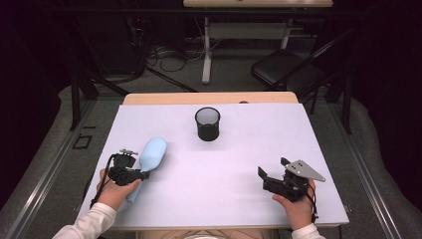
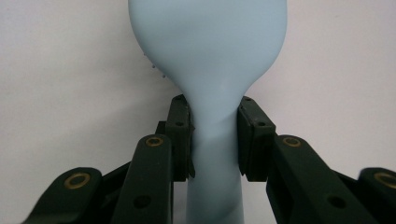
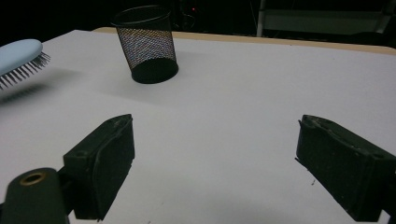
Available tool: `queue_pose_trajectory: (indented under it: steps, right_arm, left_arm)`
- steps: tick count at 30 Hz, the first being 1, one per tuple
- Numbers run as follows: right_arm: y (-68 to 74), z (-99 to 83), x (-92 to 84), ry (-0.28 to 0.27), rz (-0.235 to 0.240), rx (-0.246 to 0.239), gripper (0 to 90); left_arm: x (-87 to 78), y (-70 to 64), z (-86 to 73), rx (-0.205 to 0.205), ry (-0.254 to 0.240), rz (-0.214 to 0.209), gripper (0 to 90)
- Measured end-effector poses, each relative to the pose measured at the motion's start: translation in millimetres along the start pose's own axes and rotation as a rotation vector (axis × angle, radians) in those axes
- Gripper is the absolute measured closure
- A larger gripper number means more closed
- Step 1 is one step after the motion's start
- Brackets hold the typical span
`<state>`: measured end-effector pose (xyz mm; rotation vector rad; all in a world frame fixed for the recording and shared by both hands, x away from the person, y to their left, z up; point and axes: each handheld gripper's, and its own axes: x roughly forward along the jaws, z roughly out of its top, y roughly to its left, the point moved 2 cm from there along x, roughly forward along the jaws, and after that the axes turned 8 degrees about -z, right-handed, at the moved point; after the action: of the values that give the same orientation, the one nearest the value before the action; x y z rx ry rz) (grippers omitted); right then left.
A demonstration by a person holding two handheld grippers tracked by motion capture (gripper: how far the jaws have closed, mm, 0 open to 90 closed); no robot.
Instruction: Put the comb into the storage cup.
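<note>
I hold two tools, one in each hand, over a white desk (image 1: 224, 169). On the desk there is one pale blue hairbrush (image 1: 151, 158) and one black mesh cup (image 1: 207, 124).

My left tool (image 1: 142, 174) pinches the hairbrush by the narrow neck of its handle; in the left gripper view both black pads (image 2: 180, 135) press against the blue plastic, with the broad brush head beyond them. The brush is at the near left of the desk, its head pointing away from me toward the cup. In the right gripper view its head hangs above the desk, bristles facing down.

My right tool (image 1: 271, 174) is at the near right, jaws spread wide with nothing between them.

The mesh cup stands upright at the far middle of the desk, well apart from both tools.

I can read no brand, label or writing on any of these.
</note>
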<state>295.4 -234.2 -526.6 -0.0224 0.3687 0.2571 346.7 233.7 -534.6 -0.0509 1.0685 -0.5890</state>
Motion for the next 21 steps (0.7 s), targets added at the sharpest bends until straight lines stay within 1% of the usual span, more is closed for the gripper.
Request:
queue_pose_trajectory:
  steps: [6, 12, 13, 17, 21]
  right_arm:
    - [0.1, 0.0, 0.1, 0.001, -0.001, 0.001, 11.2]
    - [-0.2, 0.0, 0.0, 0.0, -0.001, 0.001, 11.2]
    - [-0.2, 0.0, 0.0, 0.0, -0.001, 0.002, 11.2]
    - [0.0, 0.1, 0.0, -0.001, -0.001, 0.001, 11.2]
    - [0.0, 0.1, 0.0, -0.001, -0.001, 0.003, 11.2]
  left_arm:
    - [-3.3, -4.0, 5.6, 0.01, -0.044, -0.01, 70.1]
    - [-9.5, -8.2, 13.0, 0.029, -0.072, -0.022, 70.1]
    - [-10.1, -9.1, 14.2, 0.027, -0.085, -0.024, 70.1]
    - [-14.2, -10.9, 18.9, 0.032, -0.106, -0.032, 70.1]
    - [-18.5, -12.9, 23.1, 0.047, -0.13, -0.029, 70.1]
